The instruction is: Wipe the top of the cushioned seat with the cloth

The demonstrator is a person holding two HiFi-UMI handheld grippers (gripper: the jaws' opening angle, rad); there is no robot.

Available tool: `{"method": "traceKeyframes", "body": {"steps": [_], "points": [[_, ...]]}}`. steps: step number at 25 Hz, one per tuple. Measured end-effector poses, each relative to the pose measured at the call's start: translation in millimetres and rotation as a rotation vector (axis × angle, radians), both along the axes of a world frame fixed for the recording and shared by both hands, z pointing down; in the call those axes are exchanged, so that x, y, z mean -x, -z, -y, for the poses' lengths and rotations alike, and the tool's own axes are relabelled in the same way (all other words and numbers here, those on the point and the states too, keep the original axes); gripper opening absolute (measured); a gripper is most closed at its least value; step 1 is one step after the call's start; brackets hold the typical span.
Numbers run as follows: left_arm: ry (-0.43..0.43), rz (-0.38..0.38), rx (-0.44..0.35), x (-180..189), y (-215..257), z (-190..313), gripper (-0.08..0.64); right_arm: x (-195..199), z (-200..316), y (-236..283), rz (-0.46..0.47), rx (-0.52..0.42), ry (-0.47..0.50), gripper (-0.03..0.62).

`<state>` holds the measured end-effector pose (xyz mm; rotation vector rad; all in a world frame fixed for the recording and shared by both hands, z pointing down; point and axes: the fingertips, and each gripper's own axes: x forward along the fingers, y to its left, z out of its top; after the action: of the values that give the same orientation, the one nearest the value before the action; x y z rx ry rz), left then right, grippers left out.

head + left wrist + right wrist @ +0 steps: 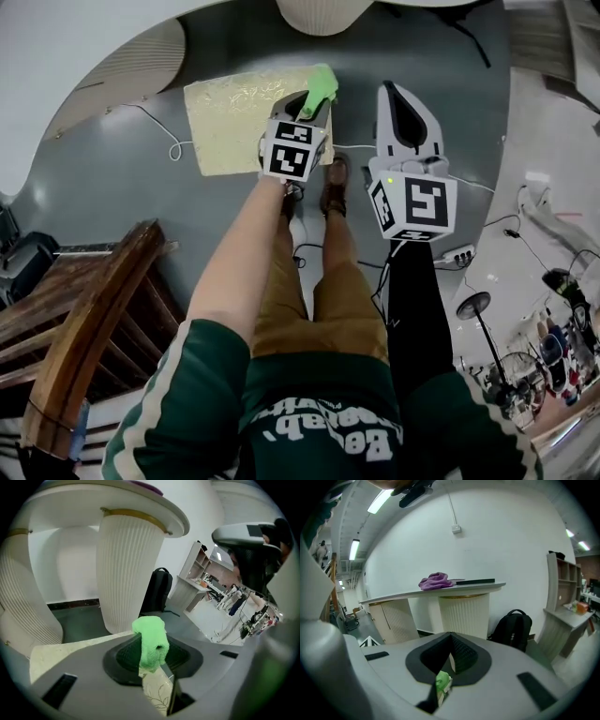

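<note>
The cushioned seat (230,122) is a cream square pad with a faint leaf pattern, low on the grey floor ahead of the person's feet. My left gripper (313,101) hangs over its right edge, shut on a bright green cloth (322,84). In the left gripper view the cloth (151,641) bulges up from between the jaws, with the seat (65,651) below and to the left. My right gripper (393,94) is to the right of the seat, over bare floor, its jaws shut with nothing between them. In the right gripper view a bit of the cloth (442,684) shows under the jaws.
A white ribbed pedestal counter (126,573) stands just beyond the seat, with a black backpack (157,592) by it and a purple cloth (436,581) on top. A wooden chair (84,319) is at the left. Cables (173,145) and a power strip (457,255) lie on the floor.
</note>
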<state>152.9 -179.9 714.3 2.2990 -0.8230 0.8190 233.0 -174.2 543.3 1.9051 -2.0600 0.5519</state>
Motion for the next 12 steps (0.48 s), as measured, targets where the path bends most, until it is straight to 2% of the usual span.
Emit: {"method": "traceKeyframes", "body": {"steps": [5,12], "points": [[0.029,0.025,0.013,15,-17,1,0.126,15,-5,-9,-0.003,0.016,0.014,0.008],[0.116,0.055,0.020,73,-28,12,0.126,41,-5,-17,-0.023,0.038,0.051,0.008]]}}
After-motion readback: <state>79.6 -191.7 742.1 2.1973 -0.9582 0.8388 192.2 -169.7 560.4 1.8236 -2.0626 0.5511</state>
